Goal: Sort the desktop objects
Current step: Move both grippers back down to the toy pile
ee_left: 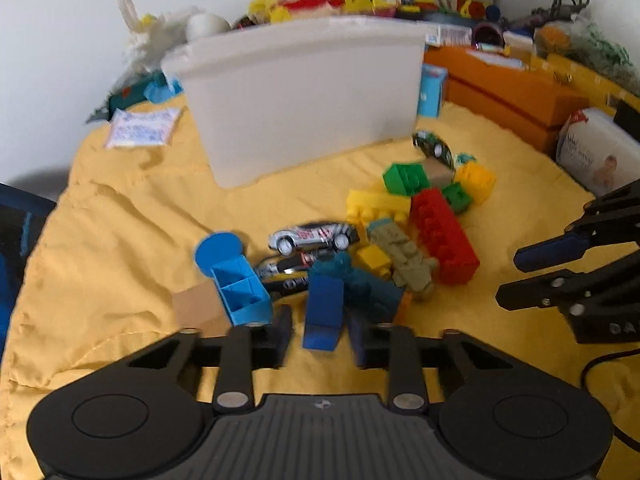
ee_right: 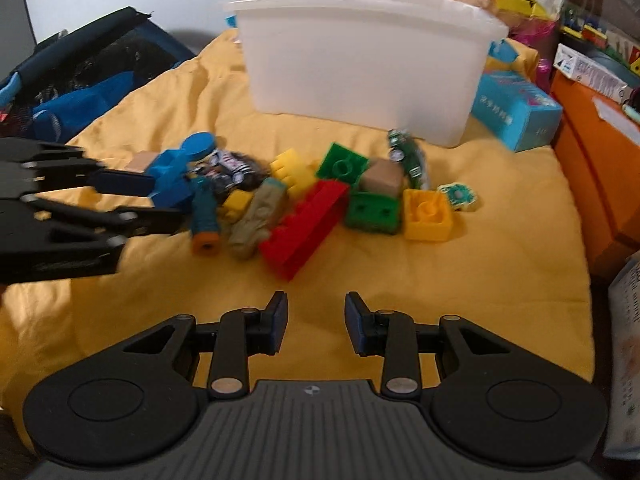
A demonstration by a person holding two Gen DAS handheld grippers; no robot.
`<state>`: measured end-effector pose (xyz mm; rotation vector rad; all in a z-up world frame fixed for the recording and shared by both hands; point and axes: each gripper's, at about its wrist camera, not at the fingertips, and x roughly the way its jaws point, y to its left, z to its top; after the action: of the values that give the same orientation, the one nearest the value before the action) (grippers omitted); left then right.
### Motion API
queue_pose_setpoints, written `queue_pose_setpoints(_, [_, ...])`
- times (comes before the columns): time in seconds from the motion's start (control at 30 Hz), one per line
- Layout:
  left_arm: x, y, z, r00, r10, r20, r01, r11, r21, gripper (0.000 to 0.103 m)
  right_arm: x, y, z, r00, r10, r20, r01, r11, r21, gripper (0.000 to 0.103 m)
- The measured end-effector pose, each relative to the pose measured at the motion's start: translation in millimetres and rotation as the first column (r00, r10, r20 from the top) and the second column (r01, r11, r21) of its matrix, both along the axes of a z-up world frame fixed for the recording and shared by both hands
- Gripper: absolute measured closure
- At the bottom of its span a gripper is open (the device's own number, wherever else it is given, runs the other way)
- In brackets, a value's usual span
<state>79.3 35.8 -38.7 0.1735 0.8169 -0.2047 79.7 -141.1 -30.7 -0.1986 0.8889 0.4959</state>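
A pile of toys lies on the yellow cloth (ee_left: pixel 120 220) in front of a white plastic bin (ee_left: pixel 304 92): a long red brick (ee_left: pixel 444 236), green bricks (ee_left: pixel 404 178), yellow bricks (ee_left: pixel 376 204), a silver toy car (ee_left: pixel 314 236) and a khaki figure (ee_left: pixel 406 258). My left gripper (ee_left: pixel 320 330) is open, its fingers on either side of a blue block (ee_left: pixel 323 312). My right gripper (ee_right: pixel 316 320) is open and empty, a short way in front of the red brick (ee_right: pixel 304 228). It also shows at the right edge of the left wrist view (ee_left: pixel 540 276).
An orange box (ee_left: pixel 516 88) and a light blue carton (ee_right: pixel 516 110) stand at the right. A dark blue bag (ee_right: pixel 80 84) lies at the left. Clutter is piled behind the bin (ee_right: pixel 368 52). A white packet (ee_left: pixel 142 128) lies at the back left.
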Motion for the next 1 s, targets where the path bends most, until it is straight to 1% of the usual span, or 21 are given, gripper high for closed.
queue_pose_setpoints(0.07, [-3.6, 0.4, 0.8, 1.000, -0.009, 0.005, 0.009, 1.000, -0.002, 0.082, -4.9, 3.1, 1.3, 1.000, 0.014, 0.004, -0.014, 1.000, 0.001, 0.068])
queue_pose_setpoints(0.2, [-21.0, 3.7, 10.0, 0.999, -0.036, 0.014, 0.035, 0.999, 0.025, 0.082, -10.5, 6.6, 2.5, 1.000, 0.024, 0.008, -0.024, 1.000, 0.003, 0.068])
queue_pose_setpoints(0.23, [-26.1, 3.9, 11.8, 0.999, -0.045, 0.012, 0.044, 0.998, 0.055, 0.082, -10.9, 6.9, 2.3, 1.000, 0.025, 0.008, -0.025, 1.000, 0.005, 0.067])
queue_pose_setpoints(0.27, [-32.4, 1.8, 12.8, 0.998, -0.066, 0.015, 0.064, 0.992, 0.113, 0.082, -11.6, 6.3, 2.1, 1.000, 0.022, 0.006, -0.022, 1.000, 0.006, 0.067])
queue_pose_setpoints(0.3, [-38.0, -0.6, 12.7, 0.996, -0.091, 0.016, 0.087, 0.982, 0.169, 0.082, -11.0, 6.4, 1.5, 1.000, 0.019, 0.003, -0.019, 1.000, 0.007, 0.067])
queue_pose_setpoints(0.33, [-44.2, -4.6, 10.5, 0.992, -0.126, 0.004, 0.122, 0.964, 0.235, 0.082, -10.3, 5.7, 1.2, 1.000, 0.016, 0.000, -0.016, 1.000, 0.009, 0.067])
queue_pose_setpoints(0.37, [-47.9, -7.4, 8.5, 0.988, -0.151, -0.013, 0.149, 0.952, 0.267, 0.082, -10.4, 5.4, 1.0, 1.000, 0.014, -0.002, -0.014, 1.000, 0.011, 0.067])
queue_pose_setpoints(0.4, [-51.3, -9.1, 7.5, 0.985, -0.170, -0.025, 0.171, 0.947, 0.271, 0.081, -10.9, 5.5, 1.1, 1.000, 0.012, -0.001, -0.012, 1.000, 0.011, 0.067])
queue_pose_setpoints(0.47, [-61.4, -14.7, 7.5, 0.977, -0.211, -0.025, 0.210, 0.943, 0.258, 0.077, -11.1, 5.9, 1.5, 1.000, 0.014, 0.003, -0.014, 1.000, 0.011, 0.067])
queue_pose_setpoints(0.53, [-71.9, -25.1, 6.8, 0.963, -0.266, -0.030, 0.264, 0.926, 0.270, 0.073, -10.5, 7.5, 2.8, 1.000, 0.017, 0.006, -0.017, 1.000, 0.011, 0.067])
queue_pose_setpoints(0.57, [-75.6, -28.2, 6.1, 0.960, -0.279, -0.033, 0.278, 0.924, 0.264, 0.073, -10.0, 8.7, 4.2, 1.000, 0.022, 0.010, -0.022, 1.000, 0.011, 0.067])
queue_pose_setpoints(0.63, [-80.7, -31.2, 6.1, 0.957, -0.285, -0.045, 0.288, 0.933, 0.214, 0.071, -8.6, 11.3, 6.9, 0.999, 0.033, 0.019, -0.033, 0.999, 0.014, 0.067])
queue_pose_setpoints(0.7, [-83.9, -29.0, 7.4, 0.964, -0.262, -0.045, 0.266, 0.949, 0.171, 0.070, -6.1, 14.4, 10.7, 0.998, 0.056, 0.030, -0.056, 0.998, 0.021, 0.067])
queue_pose_setpoints(0.77, [-85.1, -24.9, 8.9, 0.973, -0.225, -0.042, 0.229, 0.962, 0.150, 0.070, -3.5, 20.6, 14.6, 0.994, 0.100, 0.049, -0.101, 0.995, 0.023, 0.067])
queue_pose_setpoints(0.83, [-84.6, -19.6, 9.4, 0.982, -0.186, -0.045, 0.190, 0.973, 0.129, 0.070, 0.1, 30.8, 16.1, 0.986, 0.150, 0.073, -0.151, 0.989, 0.007, 0.067])
queue_pose_setpoints(1.0, [-83.4, -9.8, 12.3, 0.989, -0.140, -0.037, 0.144, 0.984, 0.104, 0.069, 16.5, 55.7, 16.7, 0.970, 0.212, 0.116, -0.209, 0.977, -0.041, 0.071])
